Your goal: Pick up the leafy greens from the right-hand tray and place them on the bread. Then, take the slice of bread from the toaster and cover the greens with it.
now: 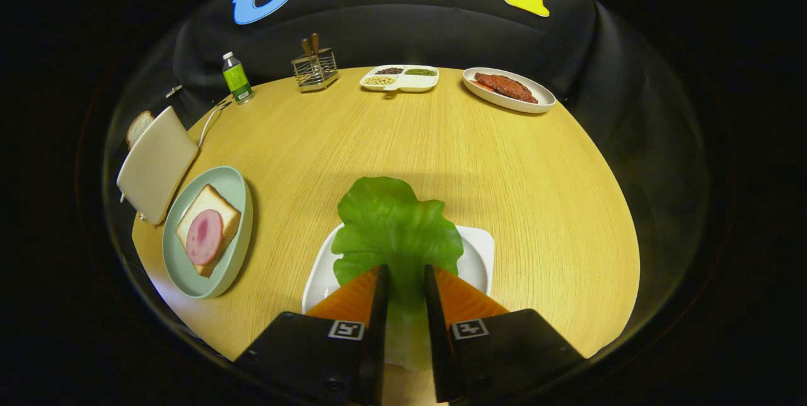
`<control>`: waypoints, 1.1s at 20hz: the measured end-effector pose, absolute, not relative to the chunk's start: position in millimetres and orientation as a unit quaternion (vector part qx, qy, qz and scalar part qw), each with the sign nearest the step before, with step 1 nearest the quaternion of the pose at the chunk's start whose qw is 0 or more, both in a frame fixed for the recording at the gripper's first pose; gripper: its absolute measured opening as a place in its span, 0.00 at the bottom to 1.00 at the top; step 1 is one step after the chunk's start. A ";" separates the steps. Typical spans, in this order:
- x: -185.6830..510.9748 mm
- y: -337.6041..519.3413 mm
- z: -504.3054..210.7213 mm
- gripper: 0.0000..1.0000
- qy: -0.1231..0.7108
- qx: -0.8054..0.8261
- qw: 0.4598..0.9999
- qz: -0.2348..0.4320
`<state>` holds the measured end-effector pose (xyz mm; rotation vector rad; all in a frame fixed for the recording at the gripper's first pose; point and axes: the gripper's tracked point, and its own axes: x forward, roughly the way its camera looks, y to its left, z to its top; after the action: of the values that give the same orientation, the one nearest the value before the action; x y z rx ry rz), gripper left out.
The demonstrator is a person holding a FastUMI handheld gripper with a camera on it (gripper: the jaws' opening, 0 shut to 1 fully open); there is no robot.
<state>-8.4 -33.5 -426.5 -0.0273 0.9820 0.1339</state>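
While the gripper (404, 275) pinches the leafy greens (394, 229) by the pale stem, fingers nearly closed on it, the leaf fans out over the white tray (480, 253). At ten o'clock, bread (208, 228) with ham waits on a green plate (239, 195); the toaster (156, 163) stands just beyond.

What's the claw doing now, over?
Claw shut on lettuce leaf above white tray. Bread with ham waits on green plate. Nothing between.
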 end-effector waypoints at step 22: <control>-1.3 -7.8 -290.2 0.05 0.402 -0.006 0.913 0.066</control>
<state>-1.3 -7.8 -290.2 -0.0130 0.8270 0.1353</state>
